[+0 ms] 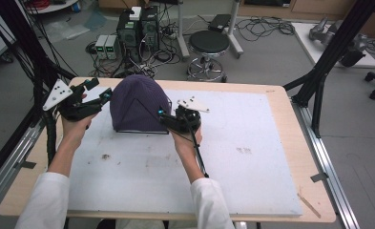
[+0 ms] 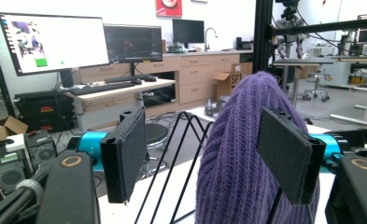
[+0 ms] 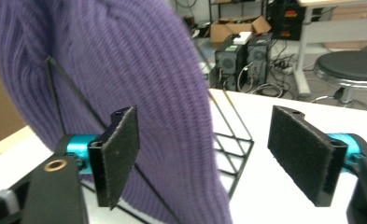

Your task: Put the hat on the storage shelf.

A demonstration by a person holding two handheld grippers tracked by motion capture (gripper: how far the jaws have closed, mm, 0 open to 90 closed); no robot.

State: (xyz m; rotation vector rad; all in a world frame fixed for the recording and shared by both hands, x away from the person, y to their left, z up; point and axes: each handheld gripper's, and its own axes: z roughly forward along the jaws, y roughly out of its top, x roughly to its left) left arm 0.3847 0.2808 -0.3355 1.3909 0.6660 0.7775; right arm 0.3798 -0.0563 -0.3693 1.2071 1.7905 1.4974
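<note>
Purple hat (image 3: 139,84) over half-hidden wire rack (image 3: 228,140)

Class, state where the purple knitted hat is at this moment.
In the high view, the purple knitted hat sits draped over a black wire stand at the table's far left, between the left claw and right claw.

High view looks down; both gripper views closely share the purple hat (image 1: 136,102).

The purple hat (image 1: 136,106) is ribbed knit cloth over a thin black wire stand (image 3: 232,140); the white counter (image 1: 233,162) looks matt.
</note>
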